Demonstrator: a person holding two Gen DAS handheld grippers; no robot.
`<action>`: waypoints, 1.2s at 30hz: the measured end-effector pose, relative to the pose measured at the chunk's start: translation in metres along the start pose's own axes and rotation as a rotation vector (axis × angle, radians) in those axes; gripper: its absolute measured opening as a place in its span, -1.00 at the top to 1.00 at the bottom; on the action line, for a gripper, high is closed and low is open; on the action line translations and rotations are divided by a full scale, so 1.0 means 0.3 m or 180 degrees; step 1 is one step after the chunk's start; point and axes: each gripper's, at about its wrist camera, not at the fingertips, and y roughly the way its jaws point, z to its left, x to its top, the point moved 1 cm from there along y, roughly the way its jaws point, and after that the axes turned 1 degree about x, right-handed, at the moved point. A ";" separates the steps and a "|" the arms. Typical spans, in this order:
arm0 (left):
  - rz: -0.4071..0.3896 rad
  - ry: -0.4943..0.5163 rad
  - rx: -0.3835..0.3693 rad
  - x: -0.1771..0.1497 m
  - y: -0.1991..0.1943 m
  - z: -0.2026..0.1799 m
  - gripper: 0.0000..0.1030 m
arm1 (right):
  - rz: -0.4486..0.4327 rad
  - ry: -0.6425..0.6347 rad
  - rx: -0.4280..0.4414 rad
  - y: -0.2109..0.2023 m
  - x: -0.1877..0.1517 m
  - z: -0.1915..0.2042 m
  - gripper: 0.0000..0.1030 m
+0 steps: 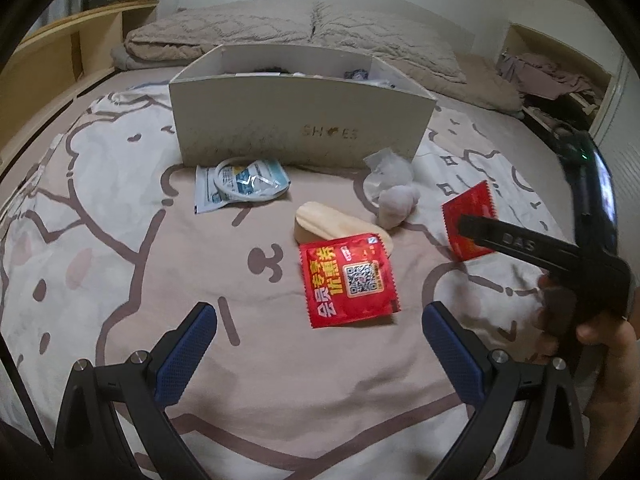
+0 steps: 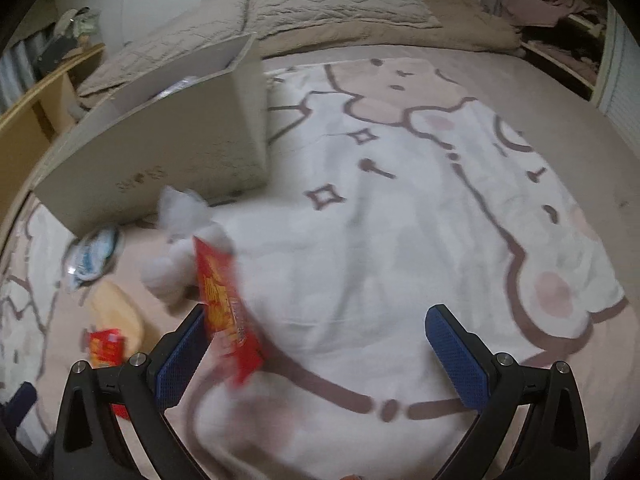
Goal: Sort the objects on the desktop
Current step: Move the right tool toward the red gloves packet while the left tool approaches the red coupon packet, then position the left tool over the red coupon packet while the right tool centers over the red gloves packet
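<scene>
Red packet [image 2: 228, 312] beside the open right tool [image 2: 320, 344].

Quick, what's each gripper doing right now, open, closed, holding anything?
Left gripper: open, holding nothing.
Right gripper: open, holding nothing; a red packet lies beside its left finger.

Each black claw [image 1: 319, 322] has blue dimpled pads [image 2: 456, 352], silver screws, apparently "DAS" lettering.
</scene>
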 end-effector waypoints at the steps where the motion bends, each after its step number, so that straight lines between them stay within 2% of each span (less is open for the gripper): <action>1: 0.0029 -0.0017 0.0002 -0.002 0.009 0.002 -1.00 | 0.0014 0.0004 -0.0039 0.003 -0.006 -0.012 -1.00; 8: 0.0085 -0.0130 -0.0036 0.007 0.056 -0.013 -1.00 | 0.0112 0.0207 0.0027 0.043 -0.057 -0.091 -1.00; 14: 0.0151 -0.0161 0.0020 0.016 0.118 -0.043 -1.00 | 0.0084 0.0091 -0.0039 0.057 -0.097 -0.099 -1.00; 22: 0.0268 -0.0126 0.0354 0.015 0.204 -0.028 -1.00 | -0.0006 0.0047 -0.0039 0.065 -0.120 -0.096 -1.00; 27: 0.0280 -0.0159 0.0557 0.008 0.210 0.018 -1.00 | -0.0026 0.0055 -0.0025 0.067 -0.126 -0.096 -1.00; 36: 0.0263 -0.0397 0.0810 0.000 0.189 0.168 -1.00 | -0.0050 0.0025 -0.0070 0.067 -0.136 -0.088 -1.00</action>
